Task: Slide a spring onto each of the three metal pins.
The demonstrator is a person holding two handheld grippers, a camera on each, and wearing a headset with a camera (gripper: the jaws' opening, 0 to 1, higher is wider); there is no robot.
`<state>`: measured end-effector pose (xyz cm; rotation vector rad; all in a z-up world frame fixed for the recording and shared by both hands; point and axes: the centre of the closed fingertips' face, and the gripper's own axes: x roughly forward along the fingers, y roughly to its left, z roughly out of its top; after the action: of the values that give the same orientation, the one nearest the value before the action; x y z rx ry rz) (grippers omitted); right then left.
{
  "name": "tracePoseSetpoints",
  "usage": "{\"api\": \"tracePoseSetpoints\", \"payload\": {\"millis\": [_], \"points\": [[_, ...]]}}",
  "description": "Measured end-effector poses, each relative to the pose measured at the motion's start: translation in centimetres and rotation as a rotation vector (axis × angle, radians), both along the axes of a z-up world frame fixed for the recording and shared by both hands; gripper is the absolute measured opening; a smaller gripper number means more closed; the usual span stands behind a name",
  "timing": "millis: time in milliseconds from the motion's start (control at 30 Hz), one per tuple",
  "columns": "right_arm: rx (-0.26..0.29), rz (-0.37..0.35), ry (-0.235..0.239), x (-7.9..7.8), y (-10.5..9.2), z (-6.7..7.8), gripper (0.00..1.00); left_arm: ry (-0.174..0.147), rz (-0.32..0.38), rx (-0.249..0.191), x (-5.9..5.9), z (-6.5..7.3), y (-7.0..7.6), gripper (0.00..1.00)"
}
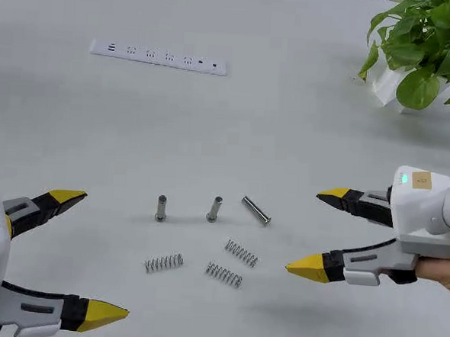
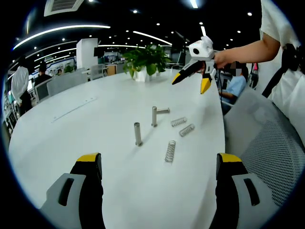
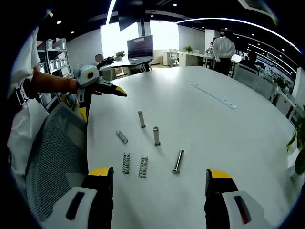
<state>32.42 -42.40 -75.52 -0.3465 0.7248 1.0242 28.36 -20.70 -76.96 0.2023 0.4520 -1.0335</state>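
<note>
Two metal pins (image 1: 161, 207) (image 1: 215, 208) stand upright on the white table, and a third pin (image 1: 256, 210) lies on its side to their right. Three loose springs (image 1: 163, 262) (image 1: 224, 275) (image 1: 241, 253) lie just in front of them. My left gripper (image 1: 90, 253) hovers open at the lower left, short of the springs and holding nothing. On the right my right gripper (image 1: 317, 230) is open and empty too, level with the lying pin. From the left gripper view the nearest spring (image 2: 170, 150) lies ahead between my open jaws. The lying pin (image 3: 178, 161) is closest in the right gripper view.
A white power strip (image 1: 158, 57) lies at the back of the table. A potted green plant (image 1: 427, 43) stands at the far right corner. A mesh chair (image 2: 267, 143) sits beside the table edge. People stand in the office behind.
</note>
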Motion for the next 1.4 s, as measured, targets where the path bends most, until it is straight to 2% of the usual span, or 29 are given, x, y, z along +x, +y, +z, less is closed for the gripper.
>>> {"api": "tracePoseSetpoints", "payload": {"millis": [167,333,500,767,1033,1400], "points": [[-0.005,-0.013,0.026,1.9,1.2,-0.1,0.72,-0.002,-0.003,0.002,0.1,-0.1,0.0,0.99],[-0.018,-0.044,0.072,3.5,2.0,-0.8,0.59,0.000,0.001,-0.004,0.2,-0.1,0.1,0.99],[-0.040,-0.087,0.098,5.2,2.5,-1.9,0.52,0.007,0.006,-0.009,0.3,-0.2,0.1,0.99],[-0.095,-0.122,0.162,7.0,3.0,-3.8,0.33,0.015,0.008,-0.018,0.6,-0.4,0.0,0.99],[-0.179,-0.117,0.214,7.0,3.8,-5.7,0.25,0.021,0.012,-0.028,0.8,-0.6,-0.1,0.99],[-0.258,-0.113,0.277,6.6,4.2,-7.4,0.18,0.025,0.018,-0.040,1.1,-0.8,-0.1,0.99]]}}
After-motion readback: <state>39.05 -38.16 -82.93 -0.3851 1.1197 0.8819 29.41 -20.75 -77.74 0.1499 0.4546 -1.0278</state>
